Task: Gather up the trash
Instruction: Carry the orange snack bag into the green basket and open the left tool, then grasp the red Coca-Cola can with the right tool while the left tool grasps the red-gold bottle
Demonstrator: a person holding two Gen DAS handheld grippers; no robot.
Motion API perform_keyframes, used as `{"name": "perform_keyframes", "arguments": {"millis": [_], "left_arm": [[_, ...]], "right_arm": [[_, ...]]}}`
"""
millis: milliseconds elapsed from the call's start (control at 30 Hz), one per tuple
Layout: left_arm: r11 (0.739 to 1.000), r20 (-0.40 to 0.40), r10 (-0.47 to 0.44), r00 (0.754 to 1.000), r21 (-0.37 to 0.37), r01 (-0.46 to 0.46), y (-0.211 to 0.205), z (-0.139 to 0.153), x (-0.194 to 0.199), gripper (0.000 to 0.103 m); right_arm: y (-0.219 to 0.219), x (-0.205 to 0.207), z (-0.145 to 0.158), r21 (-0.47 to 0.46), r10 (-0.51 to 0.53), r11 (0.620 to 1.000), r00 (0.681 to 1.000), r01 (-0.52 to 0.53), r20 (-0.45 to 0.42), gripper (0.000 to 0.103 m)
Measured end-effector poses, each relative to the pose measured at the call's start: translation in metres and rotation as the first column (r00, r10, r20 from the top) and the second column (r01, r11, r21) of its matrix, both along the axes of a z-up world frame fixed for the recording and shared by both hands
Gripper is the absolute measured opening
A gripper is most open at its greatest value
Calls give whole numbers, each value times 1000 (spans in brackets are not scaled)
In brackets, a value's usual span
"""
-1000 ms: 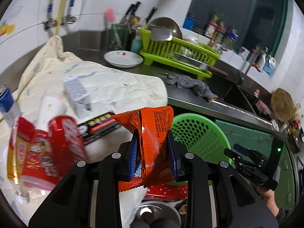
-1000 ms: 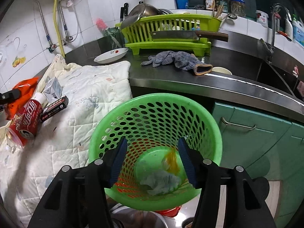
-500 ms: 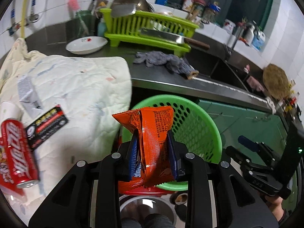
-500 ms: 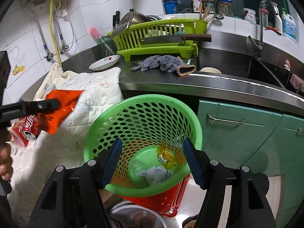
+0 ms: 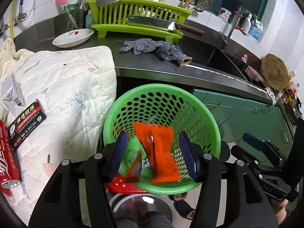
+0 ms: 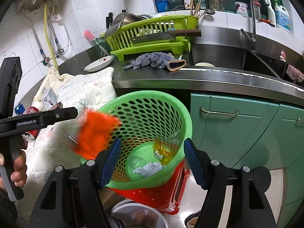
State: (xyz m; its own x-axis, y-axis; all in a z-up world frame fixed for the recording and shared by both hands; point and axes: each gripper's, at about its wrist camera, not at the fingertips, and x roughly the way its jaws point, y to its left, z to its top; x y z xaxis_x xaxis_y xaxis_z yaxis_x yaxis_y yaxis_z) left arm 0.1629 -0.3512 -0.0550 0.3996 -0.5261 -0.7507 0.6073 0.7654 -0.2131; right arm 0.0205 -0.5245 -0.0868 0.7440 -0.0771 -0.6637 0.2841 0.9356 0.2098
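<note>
Falling between the parted pads of the left tool (image 5: 152, 155), the orange wrapper (image 5: 159, 152) is motion-blurred over the green basket (image 5: 161, 89); the jaws have just been opening and no longer touch it. From the right-wrist view the wrapper (image 6: 95, 133) hangs at the basket's left rim (image 6: 148, 95), so it may catch the edge and land on the floor or quilt (image 5: 66, 87) instead of inside. The right tool (image 6: 152, 161), about half open and empty, hovers over the basket, which sits tilted on a red bin (image 6: 171, 195) and could tip if nudged. Left on the quilt: a red can (image 5: 7, 155), a black box (image 5: 26, 121).
</note>
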Motion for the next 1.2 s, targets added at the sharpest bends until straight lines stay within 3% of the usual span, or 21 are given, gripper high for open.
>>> {"name": "perform_keyframes", "arguments": {"millis": [533, 900, 1200], "left_arm": [[999, 72, 51, 996, -14, -50, 42, 25, -10, 66], [989, 116, 145, 983, -19, -144, 104, 43, -8, 68], [968, 150, 249, 957, -21, -249, 165, 58, -1, 68]], "right_arm": [[28, 12, 11, -12, 55, 998, 998, -54, 16, 68], [60, 30, 22, -8, 134, 991, 991, -134, 29, 72], [102, 52, 36, -22, 230, 973, 972, -230, 35, 72]]}}
